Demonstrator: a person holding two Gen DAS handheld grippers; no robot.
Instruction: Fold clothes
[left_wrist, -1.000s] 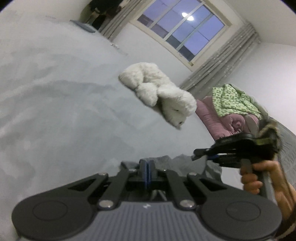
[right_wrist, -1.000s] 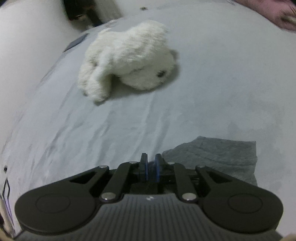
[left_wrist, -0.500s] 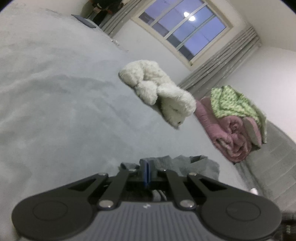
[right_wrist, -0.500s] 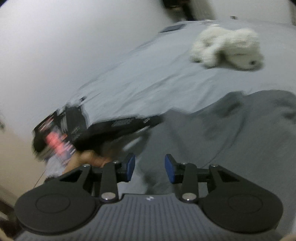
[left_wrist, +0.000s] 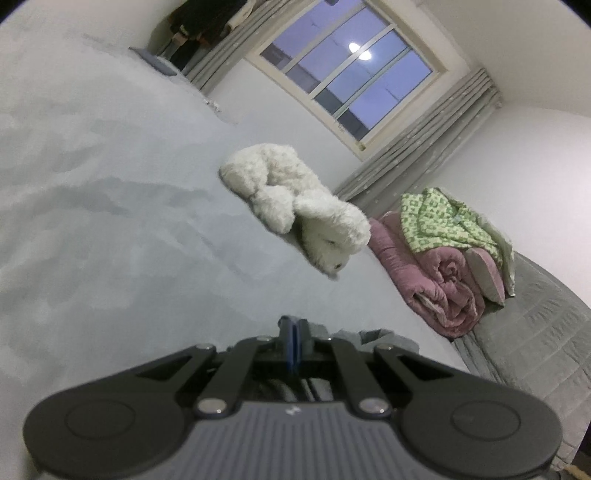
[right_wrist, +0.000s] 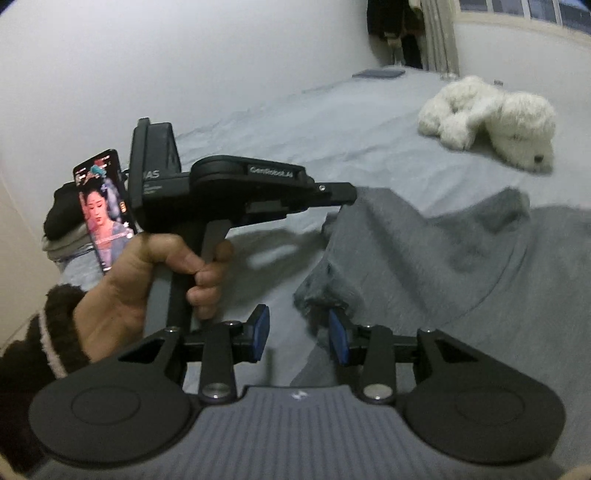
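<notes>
Both grippers are black with ribbed grey housings, round side discs, silver screws and blue pads. The left hand wears a dark fuzzy sleeve with pale trim.

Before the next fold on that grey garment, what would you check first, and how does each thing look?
1. Left hand-held gripper shut on the grey garment: ok, the fabric hangs from its tip.
2. Right hand-held gripper open: ok, nothing between its blue pads.
3. Right hand-held gripper near a fabric edge: ok, an edge lies just ahead.
4. Plush toy apart from the garment: ok.
5. Garment flat: not ok, it is rumpled.
6. Phone clear of the fold: cannot tell.
</notes>
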